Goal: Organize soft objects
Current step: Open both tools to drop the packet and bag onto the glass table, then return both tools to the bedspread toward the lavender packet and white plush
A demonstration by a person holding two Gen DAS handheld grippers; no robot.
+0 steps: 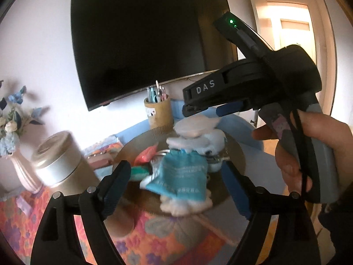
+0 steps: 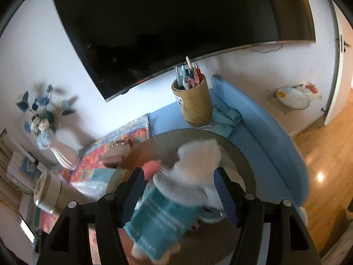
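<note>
A white plush toy in a teal knitted top [image 1: 183, 176] lies on a round woven mat [image 1: 233, 154], with a pink soft piece [image 1: 145, 155] and a teal soft piece [image 1: 139, 173] beside it. My left gripper [image 1: 176, 185] is open, its jaws on either side of the plush, just short of it. My right gripper [image 1: 198, 114] hovers above the plush's white ears; in its own view its jaws stand wide open around the plush [image 2: 176, 198], not touching it. The pink piece [image 2: 151, 167] shows left of the plush.
A silver tin [image 1: 57, 161] and a white vase of blue flowers [image 1: 22, 170] stand left on a flowery cloth. A bamboo pen holder [image 2: 194, 101] stands behind the mat, on a blue cushion [image 2: 264, 132]. A dark wall screen [image 1: 143, 33] hangs above.
</note>
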